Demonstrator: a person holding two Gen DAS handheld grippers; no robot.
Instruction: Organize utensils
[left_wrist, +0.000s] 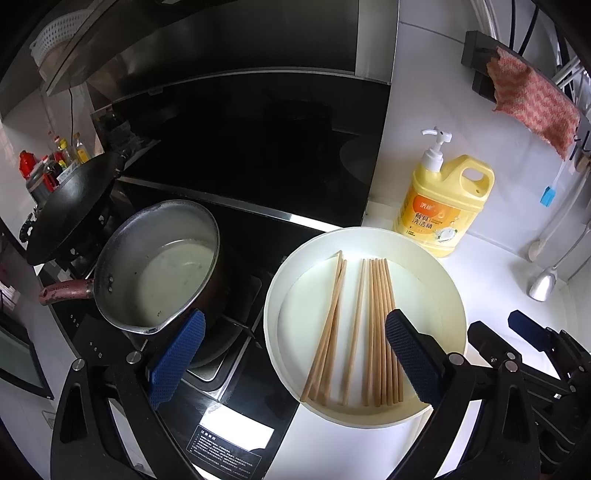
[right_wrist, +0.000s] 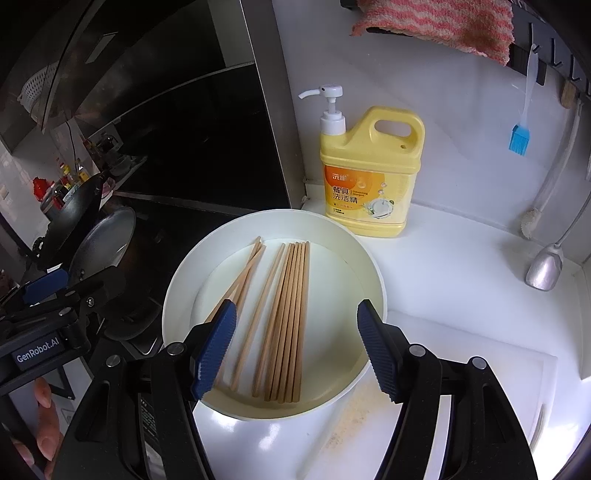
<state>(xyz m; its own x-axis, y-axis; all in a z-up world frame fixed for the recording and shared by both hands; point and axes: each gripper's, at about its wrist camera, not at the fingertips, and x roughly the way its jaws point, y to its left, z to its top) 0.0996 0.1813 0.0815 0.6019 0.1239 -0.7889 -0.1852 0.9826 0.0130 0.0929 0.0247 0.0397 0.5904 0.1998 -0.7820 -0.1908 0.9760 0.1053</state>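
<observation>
both grippers, left (left_wrist: 295, 354) and right (right_wrist: 297, 345), have black frames, round silver screws and blue ribbed pads (right_wrist: 216, 349). white "genrobot.ai" lettering marks the left gripper's body in the right view.

Your right gripper's (right_wrist: 295, 350) left pad hides some chopsticks' (right_wrist: 284, 321) near ends, and the far-left bottles (left_wrist: 66, 151) are unreadable (too tiny).
</observation>
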